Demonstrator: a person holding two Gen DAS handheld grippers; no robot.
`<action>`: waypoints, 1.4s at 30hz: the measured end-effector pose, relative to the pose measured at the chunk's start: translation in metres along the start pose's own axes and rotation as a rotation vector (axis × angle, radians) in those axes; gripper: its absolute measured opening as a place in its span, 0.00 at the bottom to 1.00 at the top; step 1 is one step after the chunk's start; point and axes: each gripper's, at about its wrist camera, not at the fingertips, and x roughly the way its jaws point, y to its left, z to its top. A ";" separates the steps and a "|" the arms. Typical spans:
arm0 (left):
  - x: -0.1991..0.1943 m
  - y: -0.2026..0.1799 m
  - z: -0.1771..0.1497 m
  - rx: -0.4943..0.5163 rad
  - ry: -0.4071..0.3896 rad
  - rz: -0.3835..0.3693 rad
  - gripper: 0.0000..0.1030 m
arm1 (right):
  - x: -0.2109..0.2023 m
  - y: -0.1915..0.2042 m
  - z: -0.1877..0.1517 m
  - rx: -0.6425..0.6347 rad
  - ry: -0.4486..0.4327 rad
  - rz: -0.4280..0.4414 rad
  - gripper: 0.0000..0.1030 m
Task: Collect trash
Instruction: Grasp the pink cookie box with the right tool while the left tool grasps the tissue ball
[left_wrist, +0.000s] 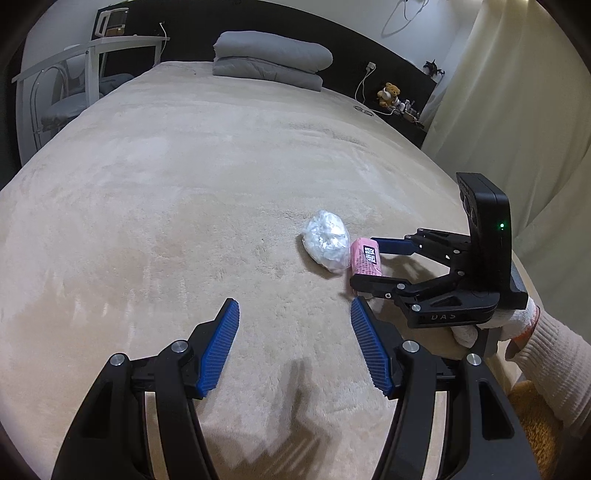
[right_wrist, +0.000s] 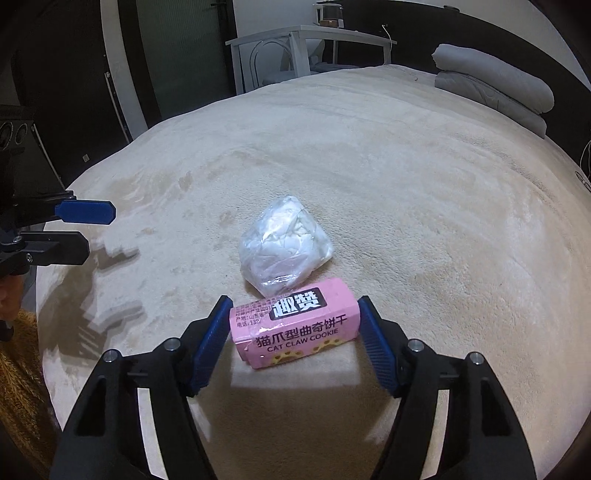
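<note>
The pink cookie box (right_wrist: 295, 326) lies crosswise between the spread right claw (right_wrist: 293, 332); left claw (left_wrist: 293, 347) gapes apart.

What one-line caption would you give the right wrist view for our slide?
Right gripper closes around a pink cookie box on the beige bed, crumpled plastic bag just beyond.

We see a beige plush bed (left_wrist: 184, 192) with a folded grey duvet (left_wrist: 271, 59) at its head, a white side table (right_wrist: 306, 40) beyond it, and a teddy bear (left_wrist: 388, 93) beside cream curtains (left_wrist: 517, 110).
</note>
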 end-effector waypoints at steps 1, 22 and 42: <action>0.001 -0.001 0.000 0.002 0.002 0.001 0.60 | -0.002 0.001 -0.001 -0.007 -0.005 -0.004 0.66; 0.049 -0.024 0.024 0.018 -0.011 -0.010 0.70 | -0.084 -0.018 -0.033 0.122 -0.124 -0.080 0.66; 0.119 -0.034 0.045 0.062 0.024 0.062 0.69 | -0.120 -0.038 -0.058 0.161 -0.147 -0.151 0.66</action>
